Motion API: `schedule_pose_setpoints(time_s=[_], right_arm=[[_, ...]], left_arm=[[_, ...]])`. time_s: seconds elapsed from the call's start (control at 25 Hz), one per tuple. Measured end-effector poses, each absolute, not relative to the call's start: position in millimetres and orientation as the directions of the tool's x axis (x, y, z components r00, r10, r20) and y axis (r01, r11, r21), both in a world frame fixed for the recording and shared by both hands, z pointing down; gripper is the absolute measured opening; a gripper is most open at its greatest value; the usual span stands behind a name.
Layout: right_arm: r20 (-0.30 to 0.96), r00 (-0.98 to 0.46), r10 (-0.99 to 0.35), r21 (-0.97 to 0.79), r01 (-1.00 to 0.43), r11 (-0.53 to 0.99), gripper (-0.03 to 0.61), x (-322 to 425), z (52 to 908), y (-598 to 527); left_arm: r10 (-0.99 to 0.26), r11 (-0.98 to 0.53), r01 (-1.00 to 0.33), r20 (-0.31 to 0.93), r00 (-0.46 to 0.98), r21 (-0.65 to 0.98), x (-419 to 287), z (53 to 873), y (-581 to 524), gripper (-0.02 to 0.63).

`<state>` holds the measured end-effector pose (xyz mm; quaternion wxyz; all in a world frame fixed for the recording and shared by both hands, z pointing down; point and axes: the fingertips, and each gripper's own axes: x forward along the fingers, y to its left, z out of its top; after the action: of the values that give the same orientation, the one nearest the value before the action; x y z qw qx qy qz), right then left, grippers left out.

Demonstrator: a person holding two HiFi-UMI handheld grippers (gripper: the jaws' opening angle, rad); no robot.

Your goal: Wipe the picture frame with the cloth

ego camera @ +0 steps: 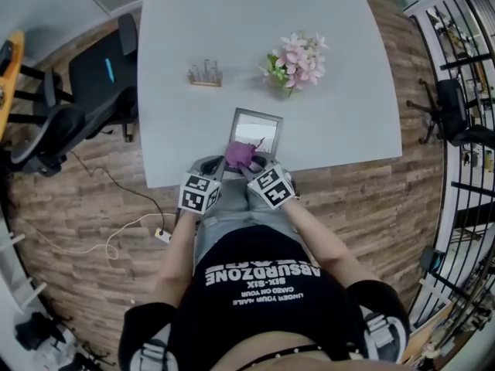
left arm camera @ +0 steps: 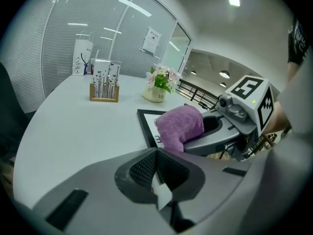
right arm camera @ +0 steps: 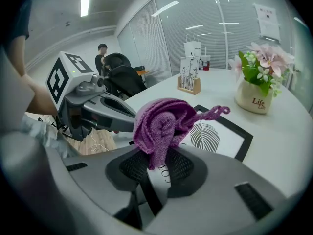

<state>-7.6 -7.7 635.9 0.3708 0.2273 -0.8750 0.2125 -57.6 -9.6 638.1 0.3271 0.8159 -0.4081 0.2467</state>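
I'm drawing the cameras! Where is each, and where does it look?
Head view: on the person's head, looking down at the table; torso, forearms show.
Left gripper view: on the left claw, facing the cloth; arm shows.
Right gripper view: on the right claw, facing its gripped cloth; arm shows.
Shared: both claw views see the picture frame.

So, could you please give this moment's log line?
right hand-held gripper shut on purple cloth | left hand-held gripper shut on black picture frame

Bright even ceiling light; soft shadows; strong fisheye warp, dark corners; sharp
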Motion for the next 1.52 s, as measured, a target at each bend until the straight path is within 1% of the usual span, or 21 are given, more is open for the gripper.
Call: schedule_pose_setpoints(time_s=[0.24, 0.72, 1.32, 1.52], right_arm=[[0.781, -0.601, -0.168, -0.237, -0.535, 0.811, 0.106, -15, 651, 7], [0.792, -0.587, -0.166, -0.239, -0.549, 0.801, 0.106, -18, 654, -4], [0.807, -0.564, -0.176, -0.214, -0.556, 0.803, 0.107, -19, 656, -46], [0.805, -0.557, -0.204, -0.205, -0.585, 0.785, 0.107, -15, 656, -65]], left_arm=[[-0.475, -0.453, -0.826, 0.693, 0.542, 0.335, -56, 650, 0, 0.015], [-0.448, -0.489, -0.823, 0.727, 0.520, 0.288, -50, 655, 3, 0.015], [-0.433, -0.520, -0.811, 0.735, 0.522, 0.269, -45, 656, -3, 0.015], [-0.398, -0.495, -0.803, 0.735, 0.548, 0.331, -48, 661, -4, 0.015]])
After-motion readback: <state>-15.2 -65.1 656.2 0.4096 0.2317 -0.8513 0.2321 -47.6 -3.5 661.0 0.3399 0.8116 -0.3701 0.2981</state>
